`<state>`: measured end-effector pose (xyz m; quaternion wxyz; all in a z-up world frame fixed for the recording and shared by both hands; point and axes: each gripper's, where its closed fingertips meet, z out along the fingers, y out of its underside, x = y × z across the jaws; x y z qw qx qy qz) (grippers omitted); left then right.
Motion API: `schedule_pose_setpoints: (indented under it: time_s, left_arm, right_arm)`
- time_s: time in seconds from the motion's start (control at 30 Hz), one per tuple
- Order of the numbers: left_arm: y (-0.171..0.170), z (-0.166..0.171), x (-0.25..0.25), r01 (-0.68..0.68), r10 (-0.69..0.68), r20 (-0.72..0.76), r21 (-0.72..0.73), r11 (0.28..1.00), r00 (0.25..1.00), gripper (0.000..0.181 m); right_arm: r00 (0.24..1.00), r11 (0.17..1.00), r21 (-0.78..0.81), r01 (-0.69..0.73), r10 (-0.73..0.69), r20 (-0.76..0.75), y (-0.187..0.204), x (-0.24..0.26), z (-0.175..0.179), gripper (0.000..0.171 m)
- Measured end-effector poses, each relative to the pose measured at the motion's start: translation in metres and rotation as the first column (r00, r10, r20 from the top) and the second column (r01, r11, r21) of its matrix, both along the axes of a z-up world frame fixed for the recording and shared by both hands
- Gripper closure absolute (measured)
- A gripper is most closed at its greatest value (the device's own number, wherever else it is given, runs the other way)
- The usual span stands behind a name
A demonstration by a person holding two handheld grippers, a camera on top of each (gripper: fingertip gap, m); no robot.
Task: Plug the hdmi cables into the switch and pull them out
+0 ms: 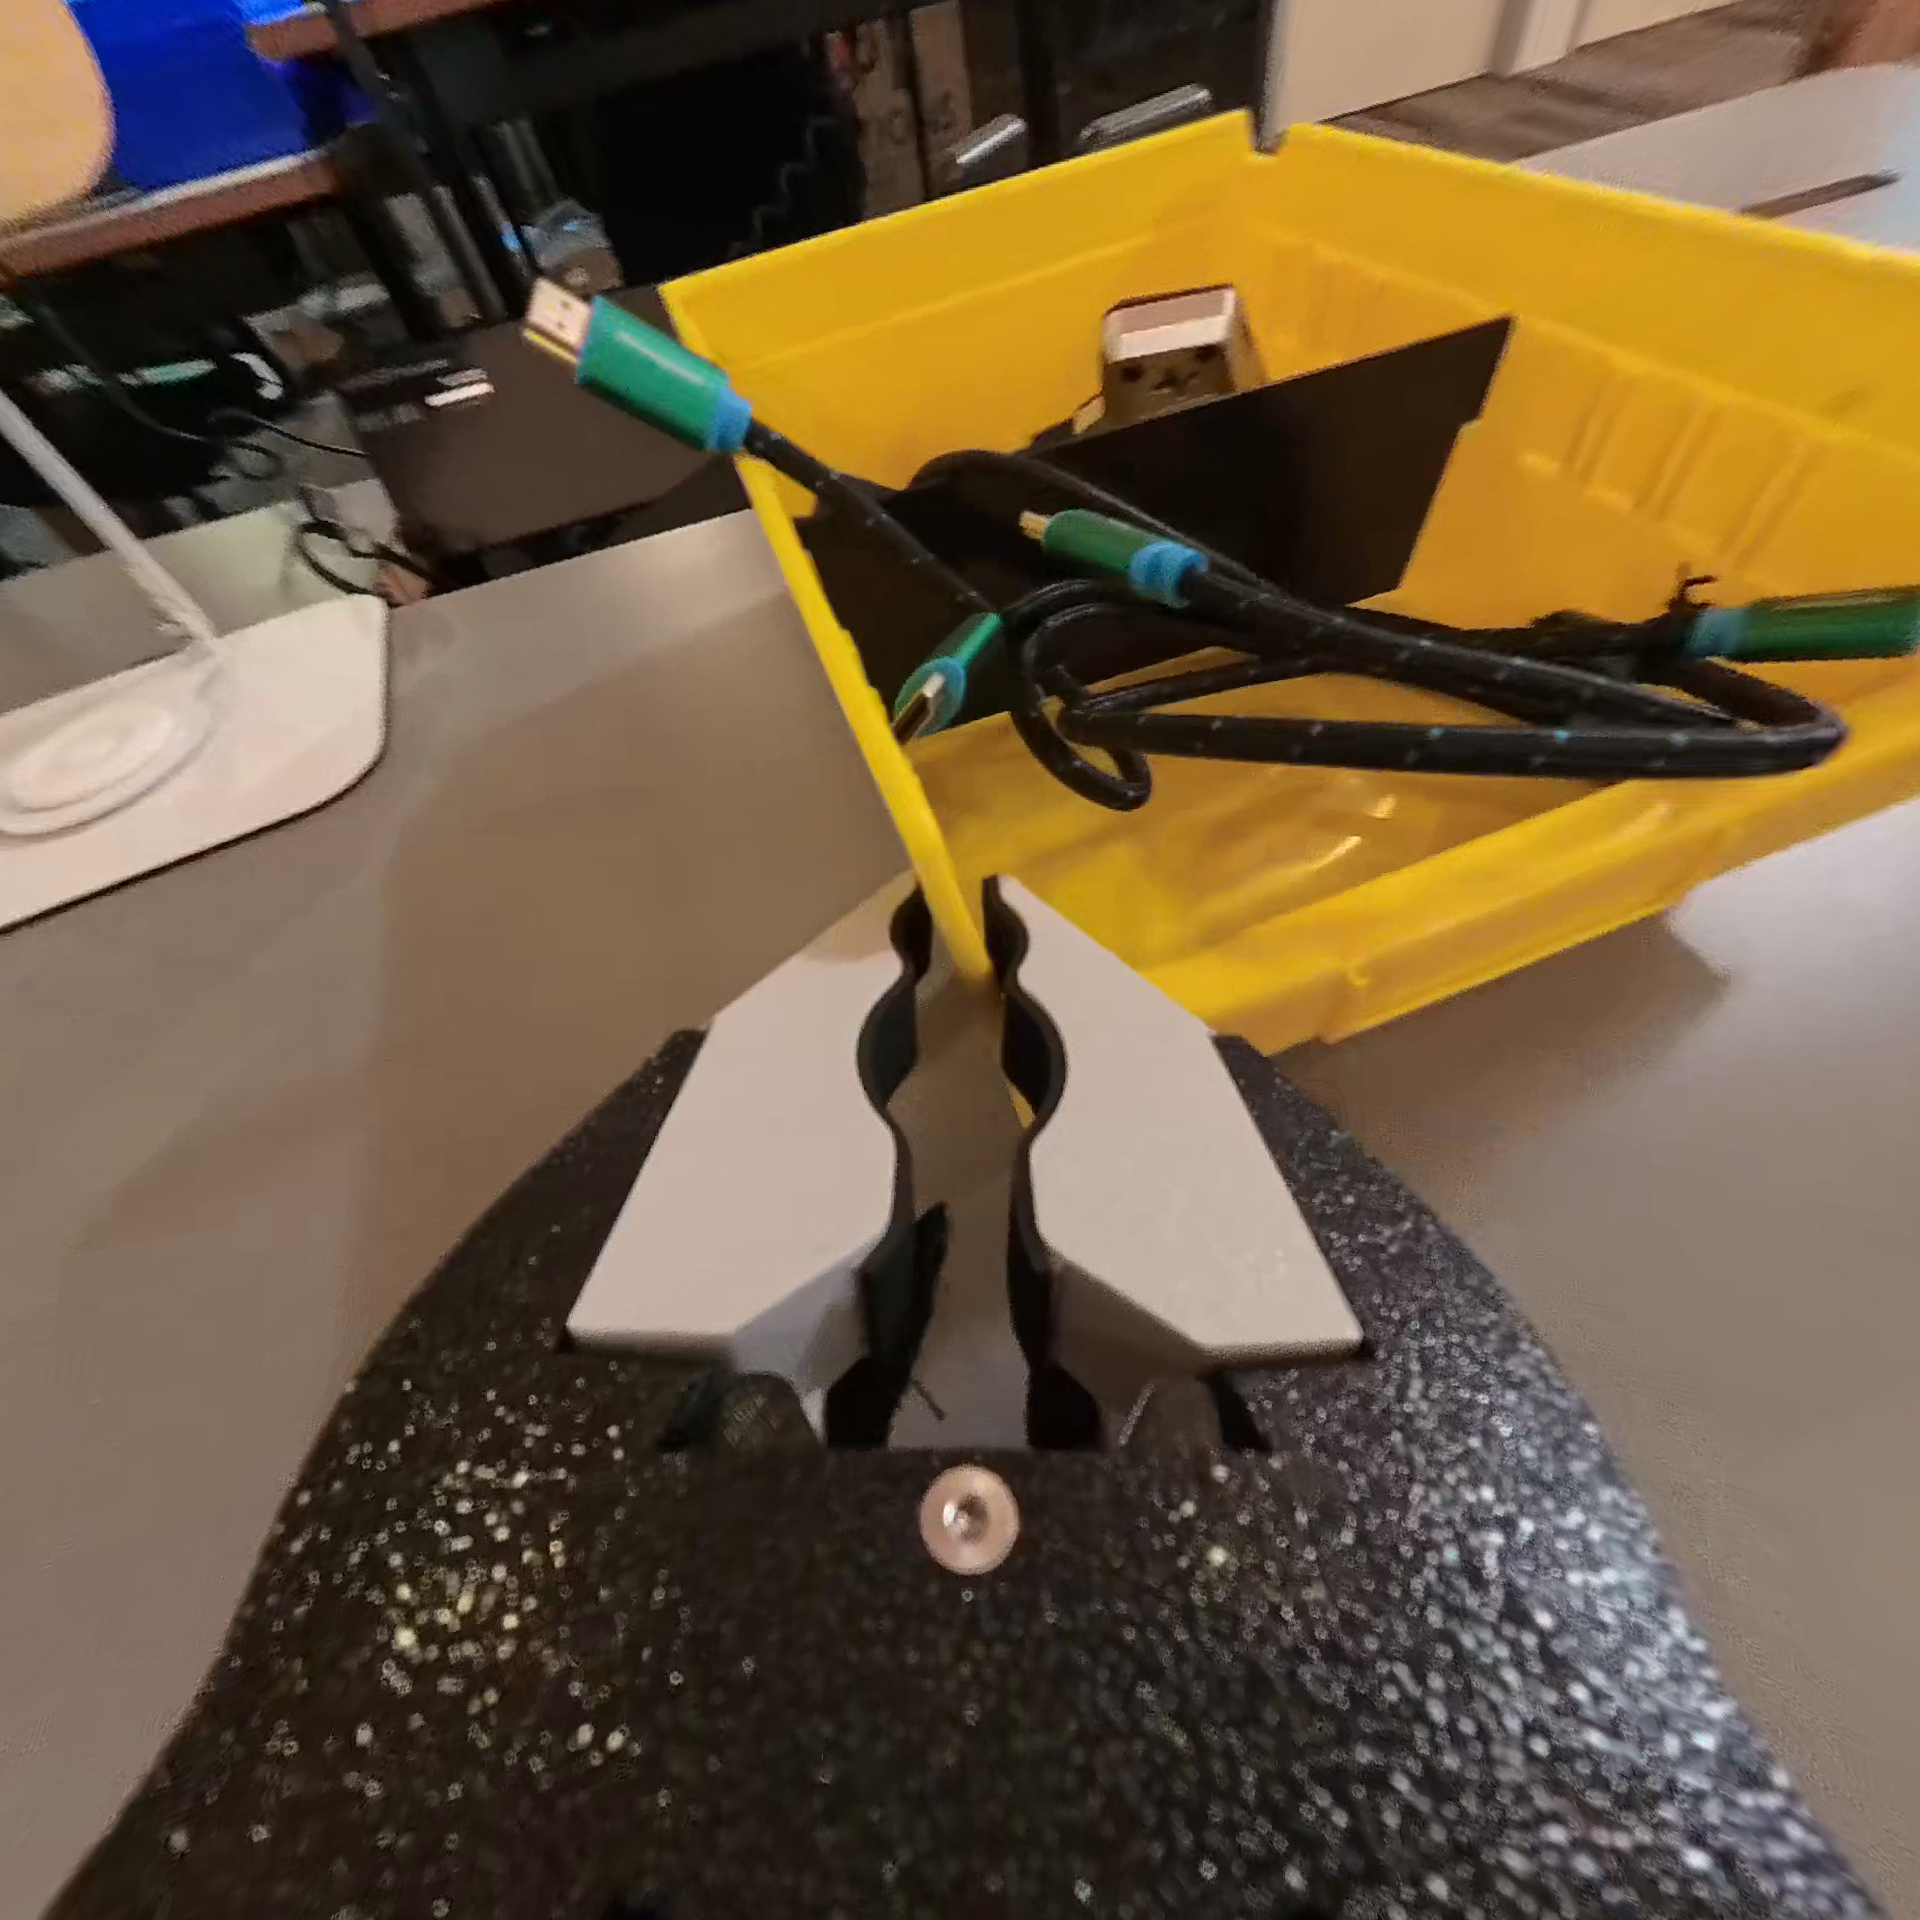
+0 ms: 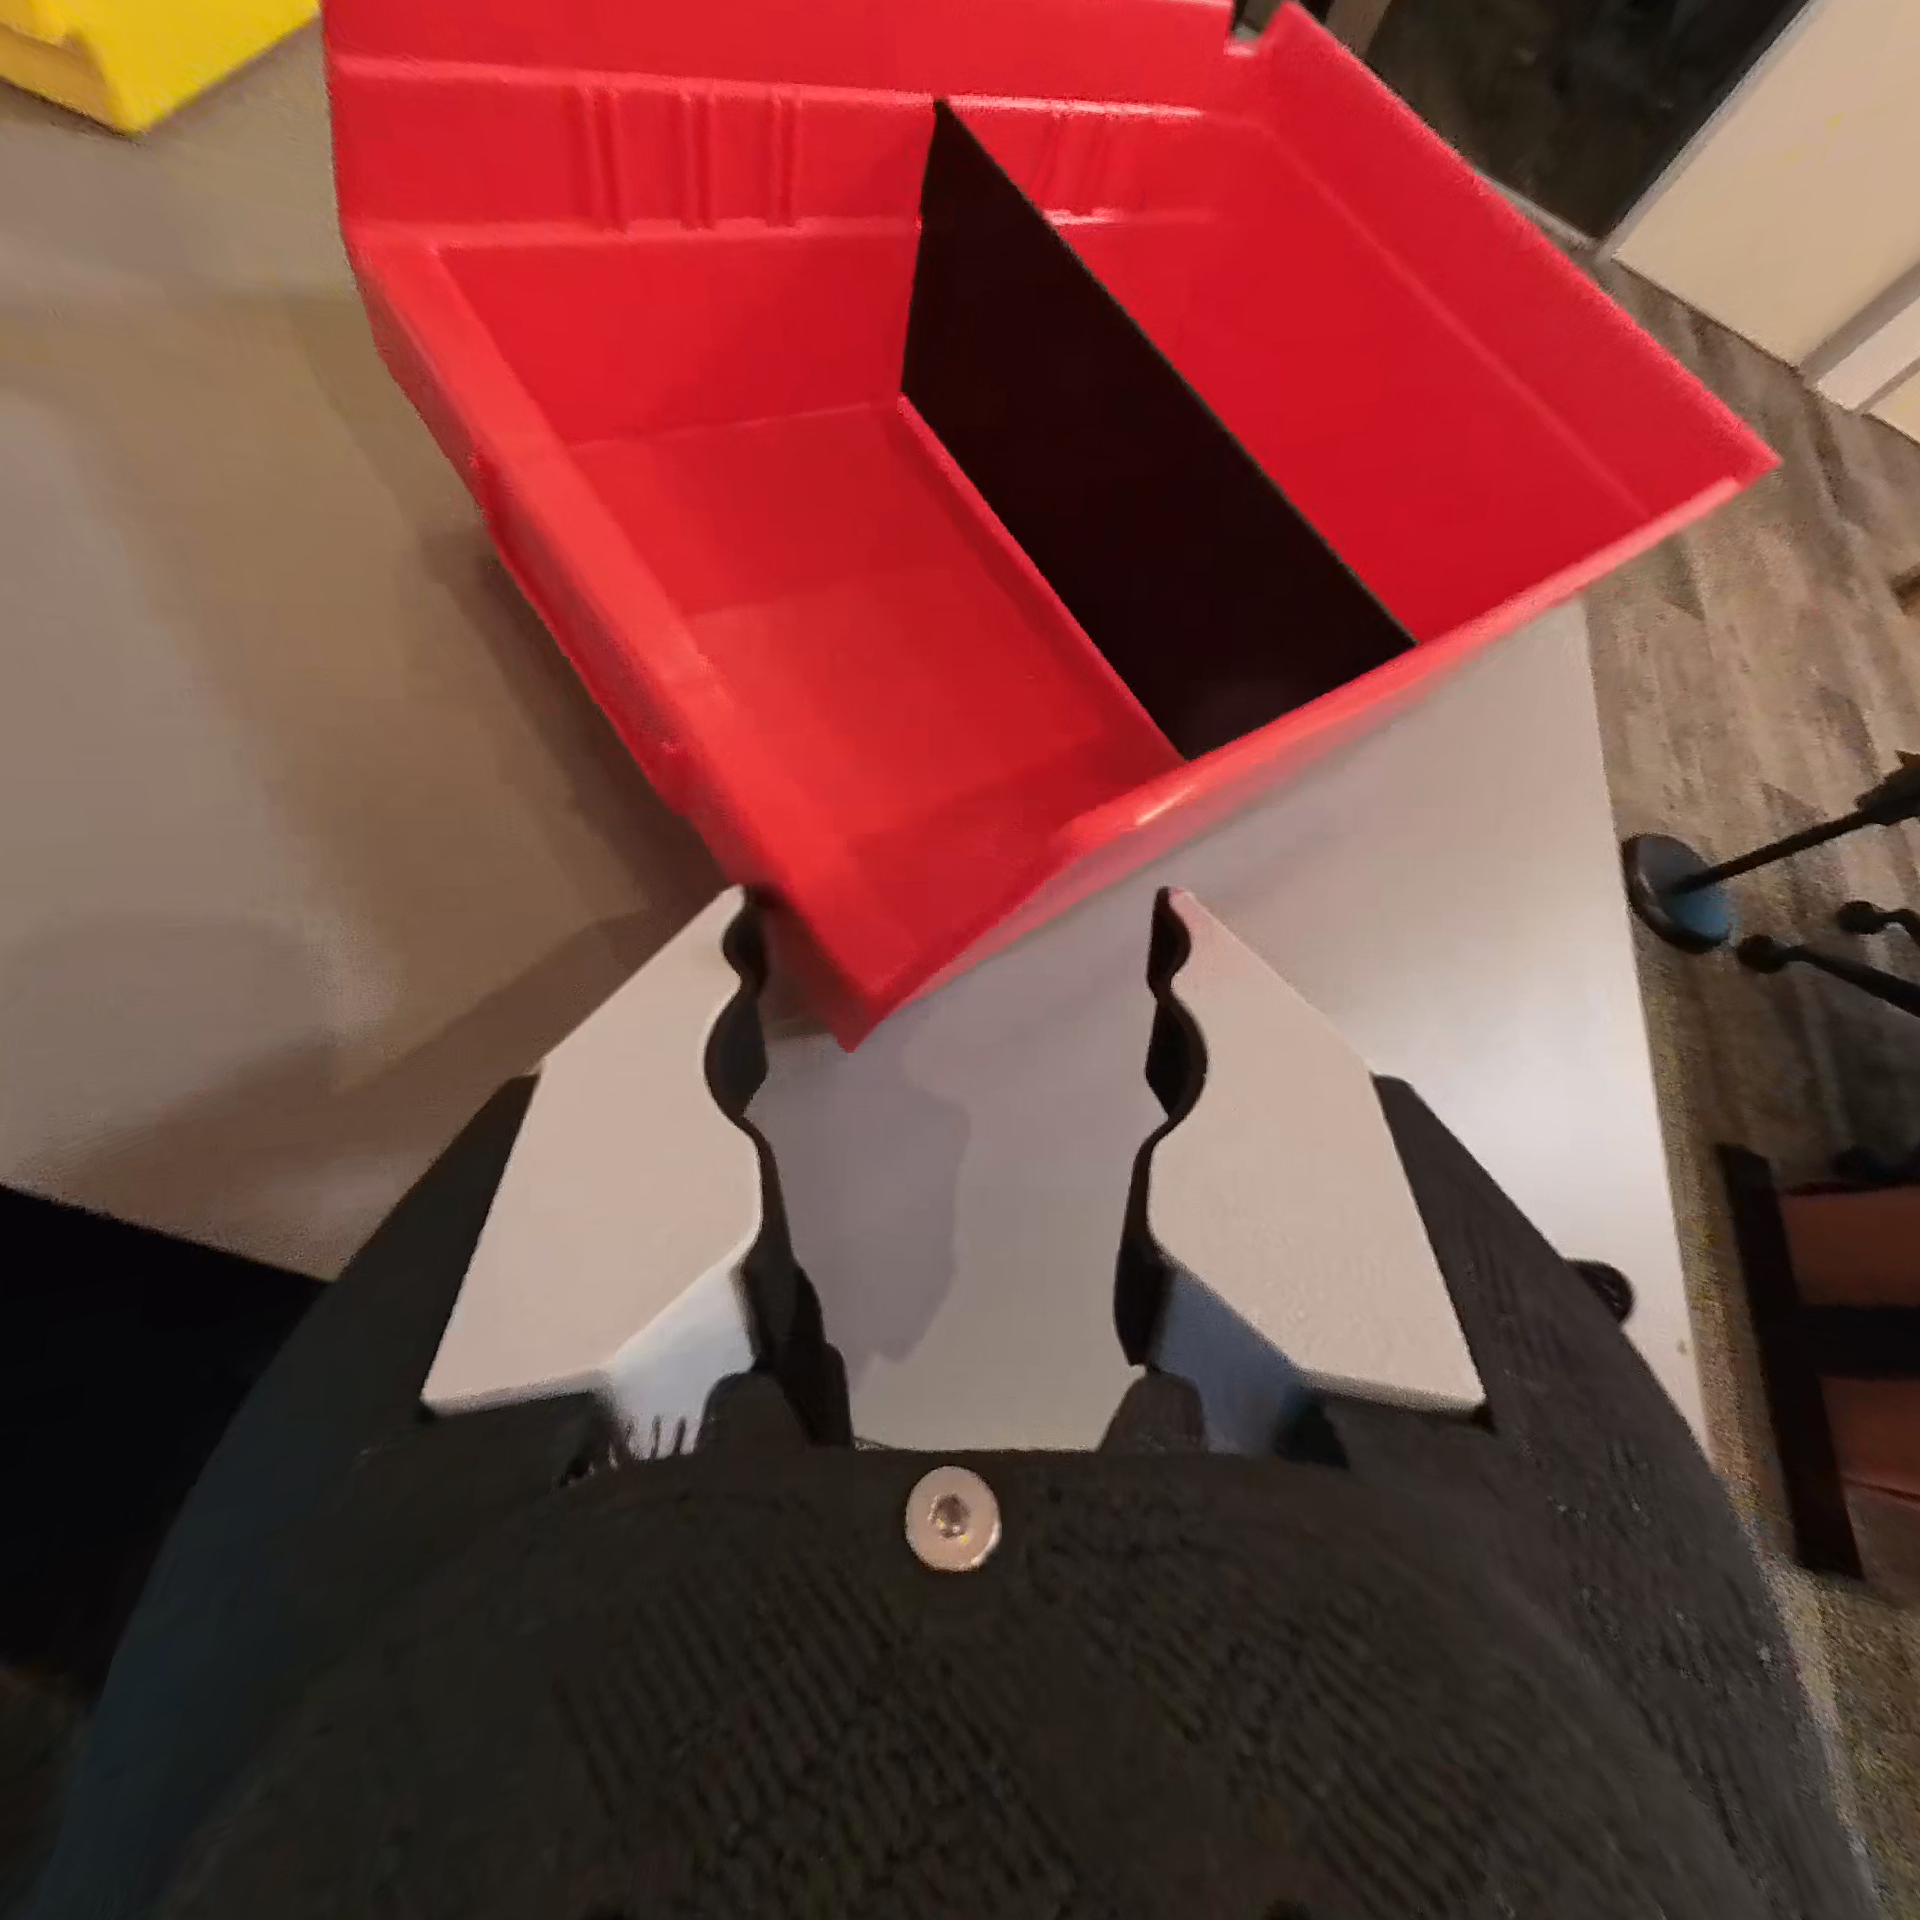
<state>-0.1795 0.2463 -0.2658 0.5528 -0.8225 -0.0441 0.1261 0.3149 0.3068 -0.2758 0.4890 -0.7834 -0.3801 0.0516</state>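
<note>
A yellow bin [image 1: 1351, 935] stands on the grey table [image 1: 468, 1039], split by a black divider [image 1: 1299, 488]. Black braided HDMI cables [image 1: 1455, 717] with green plugs lie coiled in its near compartment. One plug [image 1: 644, 364] sticks out over the left wall. The small metal switch [image 1: 1174, 353] sits behind the divider. My left gripper [image 1: 956, 914] is nearly closed, its tips on either side of the bin's near corner wall. My right gripper [image 2: 961, 914] is open and empty, with the near corner of a red bin [image 2: 935, 935] between its tips.
The red bin holds a black divider [image 2: 1122, 457] and nothing else. A white lamp base [image 1: 156, 748] stands at the table's left. The yellow bin's corner shows at top left in the right wrist view [image 2: 135, 52]. The table's right edge [image 2: 1621, 935] drops to a floor with stands. The tips of one gripper are about 50 cm away from the tips of the other.
</note>
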Motion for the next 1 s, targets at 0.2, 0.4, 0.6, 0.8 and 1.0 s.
schedule_pose_setpoints:
  time_s: [0.2,0.4,0.6,0.8,1.0]
  left_arm:
    - [-0.032,0.002,-0.032,-0.107,0.105,0.056,0.040,0.993,0.993,0.181]
    - [-0.081,0.003,-0.056,-0.166,0.159,0.097,0.073,0.983,0.982,0.181]
    - [-0.121,0.004,-0.094,-0.266,0.260,0.084,0.082,0.960,0.962,0.181]
    - [-0.140,0.004,-0.125,-0.340,0.328,0.120,0.107,0.934,0.937,0.181]
    - [-0.135,0.003,-0.133,-0.352,0.339,0.116,0.119,0.928,0.934,0.181]
  right_arm:
    - [0.998,0.998,0.036,0.050,-0.049,-0.031,0.011,0.004,-0.003,0.122]
    - [0.992,0.992,0.061,0.109,-0.105,-0.074,0.023,-0.001,-0.004,0.127]
    - [0.997,0.994,0.080,0.077,-0.078,0.016,0.010,-0.001,0.012,0.110]
    - [0.995,0.973,0.211,0.098,-0.094,-0.029,-0.005,-0.001,0.071,0.111]
    - [0.987,0.945,0.318,-0.079,0.119,-0.108,-0.029,-0.087,0.104,0.113]
